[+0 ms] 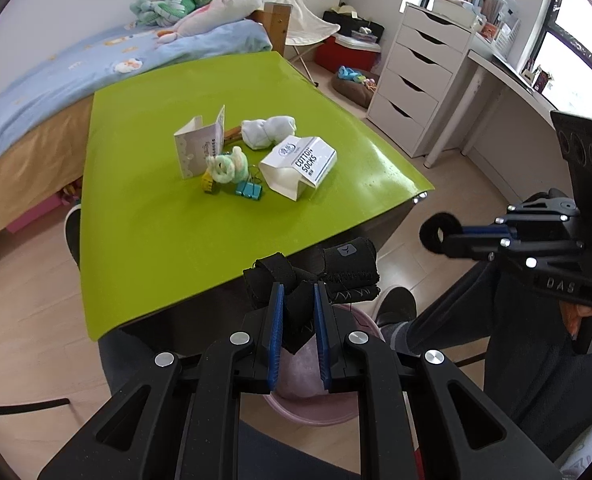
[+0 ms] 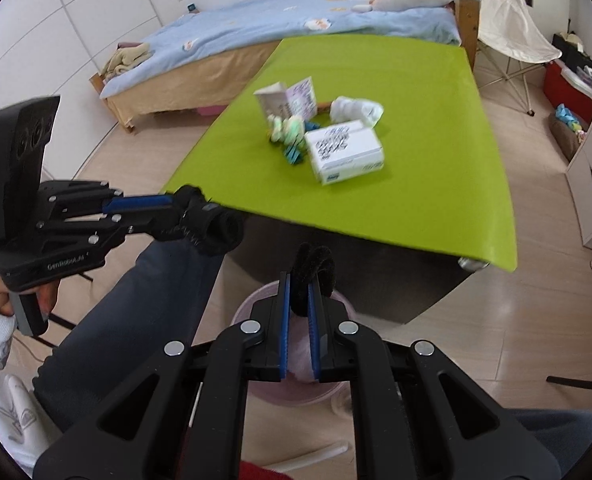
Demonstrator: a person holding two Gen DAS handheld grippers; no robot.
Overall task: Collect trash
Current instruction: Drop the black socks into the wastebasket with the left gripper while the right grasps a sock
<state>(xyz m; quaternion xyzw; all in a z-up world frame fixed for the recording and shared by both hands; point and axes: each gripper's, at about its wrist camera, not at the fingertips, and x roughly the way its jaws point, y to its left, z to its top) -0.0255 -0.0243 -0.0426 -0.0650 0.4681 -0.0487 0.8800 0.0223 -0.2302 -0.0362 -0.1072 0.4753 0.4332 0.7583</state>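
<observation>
My left gripper (image 1: 299,294) is shut on a black fabric strap (image 1: 335,272) and holds it above a pink bin (image 1: 315,408) on the floor by the table's near edge. My right gripper (image 2: 299,286) is shut on a black fabric loop (image 2: 313,268) above the same pink bin (image 2: 256,304). Each gripper shows in the other's view: the right one (image 1: 439,236), the left one (image 2: 200,216). On the green table (image 1: 156,220) lie a white "cotton socks" box (image 1: 299,166), a white cloth bundle (image 1: 268,130), an open card (image 1: 200,144), a fluffy green toy (image 1: 228,166) and binder clips (image 1: 250,190).
A bed with a blue cover (image 1: 56,76) stands behind the table. A white drawer unit (image 1: 415,76) and desk stand at the right. A folding chair (image 1: 307,20) and a red box (image 1: 347,54) are beyond the table. My leg and shoe (image 1: 395,308) are beside the bin.
</observation>
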